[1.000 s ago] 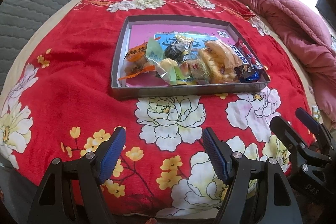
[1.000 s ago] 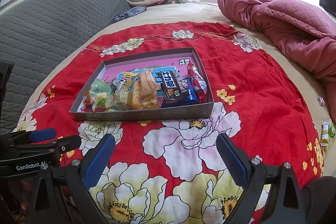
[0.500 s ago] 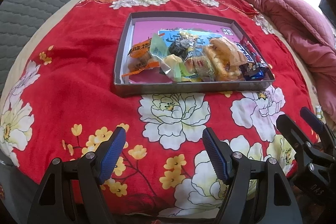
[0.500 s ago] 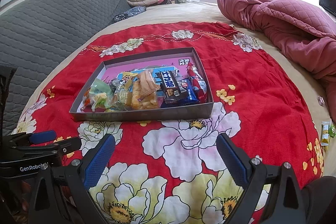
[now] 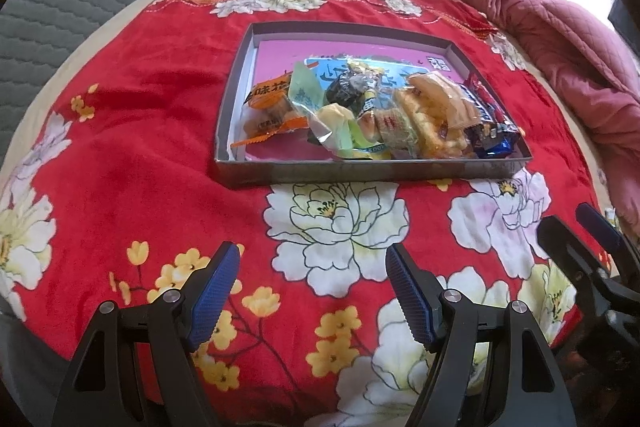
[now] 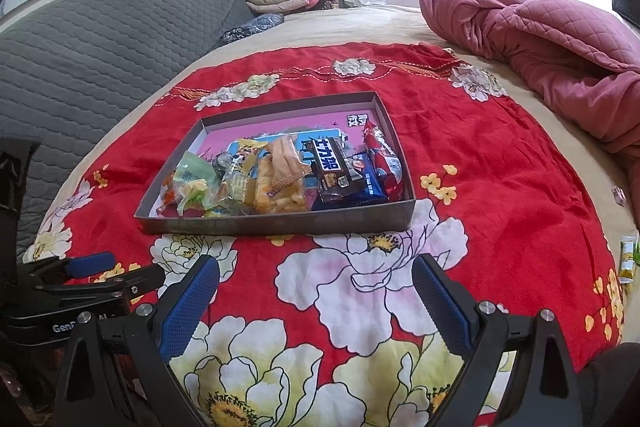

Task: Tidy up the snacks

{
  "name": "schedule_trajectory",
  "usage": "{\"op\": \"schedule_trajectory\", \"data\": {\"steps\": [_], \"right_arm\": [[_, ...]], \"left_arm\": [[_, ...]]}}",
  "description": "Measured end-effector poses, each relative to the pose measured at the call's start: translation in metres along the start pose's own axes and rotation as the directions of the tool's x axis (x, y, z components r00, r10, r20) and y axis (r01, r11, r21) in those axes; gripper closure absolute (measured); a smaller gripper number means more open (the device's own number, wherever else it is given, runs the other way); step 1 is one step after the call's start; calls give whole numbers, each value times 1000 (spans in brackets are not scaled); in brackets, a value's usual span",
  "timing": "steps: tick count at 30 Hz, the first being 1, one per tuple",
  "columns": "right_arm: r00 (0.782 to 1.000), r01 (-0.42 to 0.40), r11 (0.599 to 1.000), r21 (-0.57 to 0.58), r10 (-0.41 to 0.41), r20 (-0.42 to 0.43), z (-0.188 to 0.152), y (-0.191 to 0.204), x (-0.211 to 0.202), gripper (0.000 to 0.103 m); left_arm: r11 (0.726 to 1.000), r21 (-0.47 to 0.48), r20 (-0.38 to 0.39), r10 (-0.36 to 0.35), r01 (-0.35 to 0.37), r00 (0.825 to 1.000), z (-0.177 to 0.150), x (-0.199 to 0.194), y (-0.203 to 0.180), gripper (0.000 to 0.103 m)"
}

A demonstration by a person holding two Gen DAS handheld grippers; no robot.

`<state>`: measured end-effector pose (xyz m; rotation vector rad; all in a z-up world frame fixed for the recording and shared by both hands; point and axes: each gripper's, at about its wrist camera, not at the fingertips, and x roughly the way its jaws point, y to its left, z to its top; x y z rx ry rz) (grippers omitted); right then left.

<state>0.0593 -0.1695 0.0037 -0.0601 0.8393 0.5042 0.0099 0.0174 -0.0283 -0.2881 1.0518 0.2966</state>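
Left tongs gape wide, nothing between the blue pads; right tongs likewise spread and empty. Both hang over the near edge of the red floral blanket on the bed, well short of the tray.

Shallow grey box tray sits mid-blanket. Snack packets are heaped along its near wall: orange wrapper at the left end, dark chocolate bar toward the right. Far half shows bare pink floor.

One small packet lies off the blanket at the bed's right edge (a stray, perhaps).

Scene fits either a pile awaiting sorting or a finished gathering. For any pick, approach low over the near wall and pinch a crimped wrapper end.
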Motion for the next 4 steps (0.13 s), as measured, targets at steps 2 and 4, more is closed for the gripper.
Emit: {"op": "schedule_trajectory", "data": {"steps": [2,4], "right_arm": [[1000,-4,1000,8,4,0,1,-3,2,6],[1000,-2,1000,24,2,-2,3,-8,6,6]], "left_arm": [[1000,-6,8,5,-5,1000,3,3,4,26],[1000,-7,11,12,-12,1000,7,5,10,26]]}}
